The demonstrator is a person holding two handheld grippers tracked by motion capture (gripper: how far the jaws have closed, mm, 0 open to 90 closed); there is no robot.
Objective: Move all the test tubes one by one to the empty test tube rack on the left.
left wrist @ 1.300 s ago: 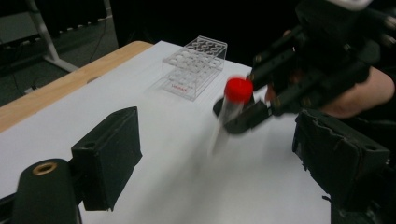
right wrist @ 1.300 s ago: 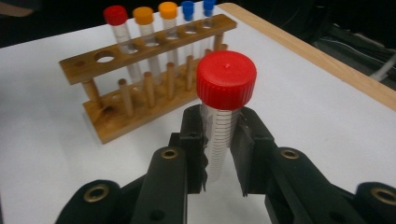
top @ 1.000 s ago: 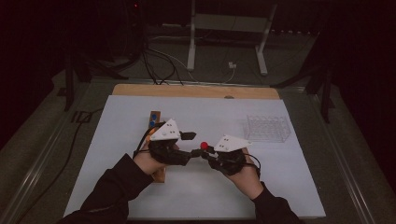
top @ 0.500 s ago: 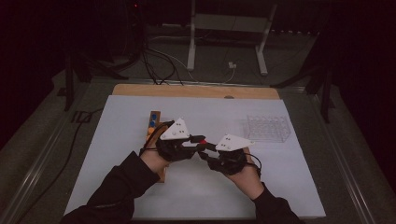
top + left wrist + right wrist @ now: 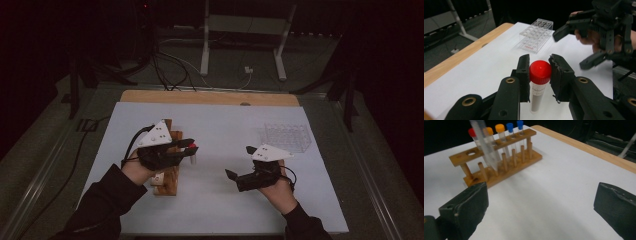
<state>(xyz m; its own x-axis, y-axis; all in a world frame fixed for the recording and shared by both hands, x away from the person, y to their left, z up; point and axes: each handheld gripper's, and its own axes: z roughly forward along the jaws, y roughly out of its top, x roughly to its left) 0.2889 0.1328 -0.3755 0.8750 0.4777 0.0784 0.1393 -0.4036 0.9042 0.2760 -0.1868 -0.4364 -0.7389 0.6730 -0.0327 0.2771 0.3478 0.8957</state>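
Item 1. The left black two-jaw gripper (image 5: pixel 540 75) is clenching its pads on the red screw cap of a clear plastic tube with a white label (image 5: pixel 538 86); the tube is hanging upright between the jaws, its lower end clear of the white tabletop (image 5: pixel 486 72). In the high view this left gripper (image 5: pixel 191 147) is hovering just beside the wooden rack, with the red cap showing at its tips.

Item 2. The right black two-jaw gripper (image 5: pixel 239 162) is standing released, its jaws having just been opening wide, with nothing between them. In the left gripper view it is showing at the upper right, well apart from the held tube. In the right gripper view its two jaws are framing bare tabletop.

Item 3. The light wooden peg rack with a top rail of round holes (image 5: pixel 499 167) is sitting on the tabletop near the left hand. It is carrying capped tubes: one red (image 5: pixel 472 132), two orange, two blue (image 5: pixel 509 126); one hole near its end is standing empty. A blurred clear tube is crossing in front of it.

Item 4. The clear plastic grid tray (image 5: pixel 286 136) is lying at the table's far right, beyond the right gripper.

Item 5. A pale wooden strip is edging the far side of the table.
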